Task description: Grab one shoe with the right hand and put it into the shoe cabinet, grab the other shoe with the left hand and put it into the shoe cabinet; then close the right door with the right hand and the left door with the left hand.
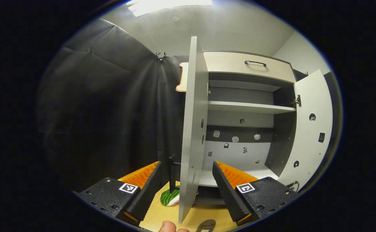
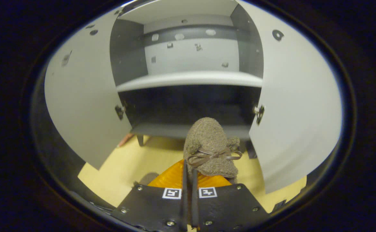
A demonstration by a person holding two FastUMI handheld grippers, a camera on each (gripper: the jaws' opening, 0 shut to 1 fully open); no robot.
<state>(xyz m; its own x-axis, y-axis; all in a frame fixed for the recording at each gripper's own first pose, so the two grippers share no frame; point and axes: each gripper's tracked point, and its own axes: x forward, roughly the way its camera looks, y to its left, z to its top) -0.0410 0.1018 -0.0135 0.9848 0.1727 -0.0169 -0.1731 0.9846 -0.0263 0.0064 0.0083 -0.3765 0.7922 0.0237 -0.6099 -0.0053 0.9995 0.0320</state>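
Observation:
My right gripper (image 2: pixel 189 167) is shut on the rim of a brown fuzzy shoe (image 2: pixel 211 141) with a ribbon bow. It holds the shoe in the air just in front of the dark lower compartment (image 2: pixel 188 104) of the shoe cabinet. Both cabinet doors stand open, the left door (image 2: pixel 81 96) and the right door (image 2: pixel 299 96). A brownish shape (image 2: pixel 148 178) lies on the floor beside the fingers, perhaps the other shoe. My left gripper (image 1: pixel 186 182) is open with nothing in it, facing the left door's edge (image 1: pixel 192 129). A dark shoe-like piece (image 1: pixel 206 225) shows low down.
The cabinet has a white shelf (image 1: pixel 250 107) and a top drawer with a black handle (image 1: pixel 255 63). Its right door (image 1: pixel 310 129) swings wide. A green striped object (image 1: pixel 170 197) lies on the wooden floor (image 2: pixel 126 161) by the left door. A fingertip (image 1: pixel 168 227) shows at the bottom edge.

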